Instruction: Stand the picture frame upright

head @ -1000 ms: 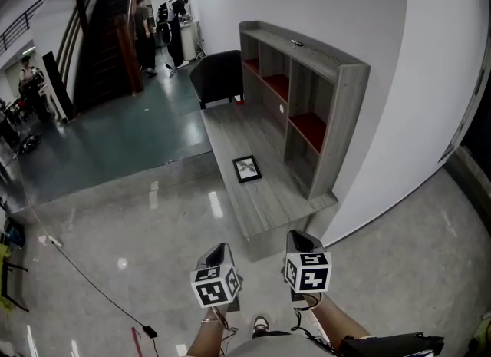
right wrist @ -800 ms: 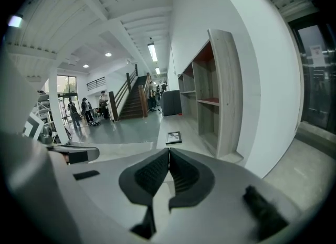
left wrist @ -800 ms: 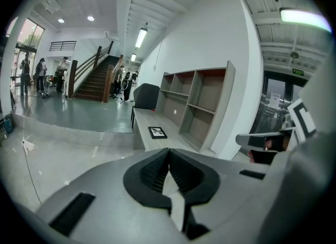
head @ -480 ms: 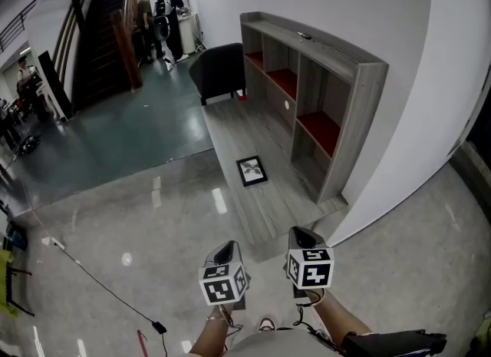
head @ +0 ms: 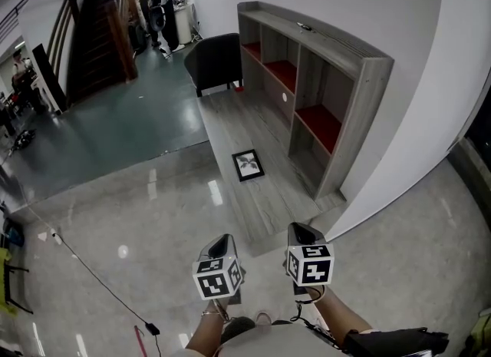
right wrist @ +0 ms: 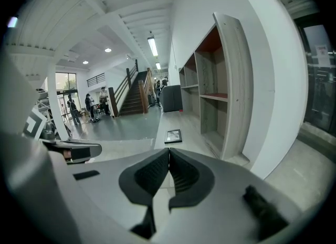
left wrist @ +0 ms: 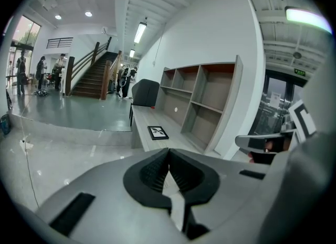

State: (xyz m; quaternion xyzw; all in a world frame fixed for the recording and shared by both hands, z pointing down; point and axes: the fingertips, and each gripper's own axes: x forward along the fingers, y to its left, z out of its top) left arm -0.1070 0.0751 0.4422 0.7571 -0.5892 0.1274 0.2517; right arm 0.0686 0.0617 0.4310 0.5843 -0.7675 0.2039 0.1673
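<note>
Two tools, the left tool (head: 221, 242) and the right tool (head: 301, 233), are held above the glossy floor (head: 138, 217), each with its jaws pressed together on nothing. The picture frame (head: 247, 165) is seen lying flat on the grey platform (head: 268, 202), beside the shelf unit (head: 337, 79) and well apart from both tools.

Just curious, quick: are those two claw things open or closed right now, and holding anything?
Left gripper: closed, holding nothing.
Right gripper: closed, holding nothing.
</note>
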